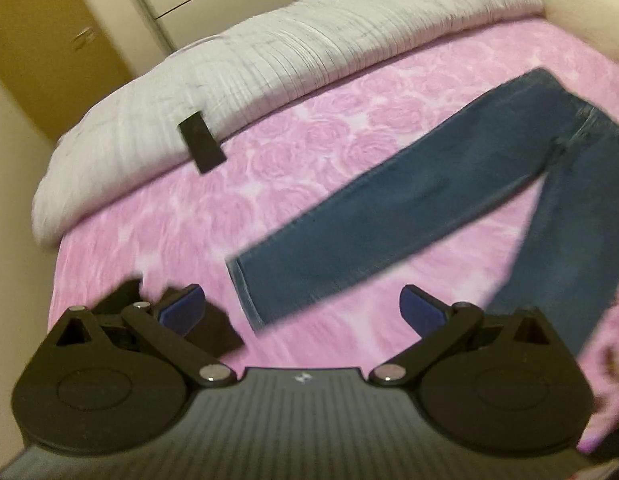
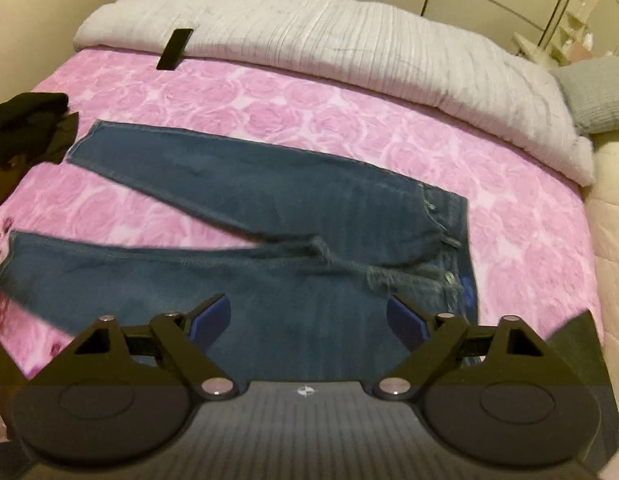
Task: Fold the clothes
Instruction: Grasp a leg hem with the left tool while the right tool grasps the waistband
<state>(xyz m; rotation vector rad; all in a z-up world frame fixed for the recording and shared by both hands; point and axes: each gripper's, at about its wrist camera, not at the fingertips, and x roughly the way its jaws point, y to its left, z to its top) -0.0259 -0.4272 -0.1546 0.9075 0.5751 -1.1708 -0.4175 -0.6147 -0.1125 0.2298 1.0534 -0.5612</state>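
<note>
Jeans [image 2: 269, 216] flat on bed [image 2: 509, 216], legs splayed, both claws released.
I'd pinch hem with left claw [image 1: 301, 308], waistband with right claw [image 2: 309, 320].

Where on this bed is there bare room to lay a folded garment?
Bare pink rose-patterned bedspread lies between the spread blue denim jeans and the rumpled white quilt, and right of the waistband. A narrow wedge shows between the legs. Crowded: the left edge by the black clothes pile, and near the flat black rectangular object.
</note>
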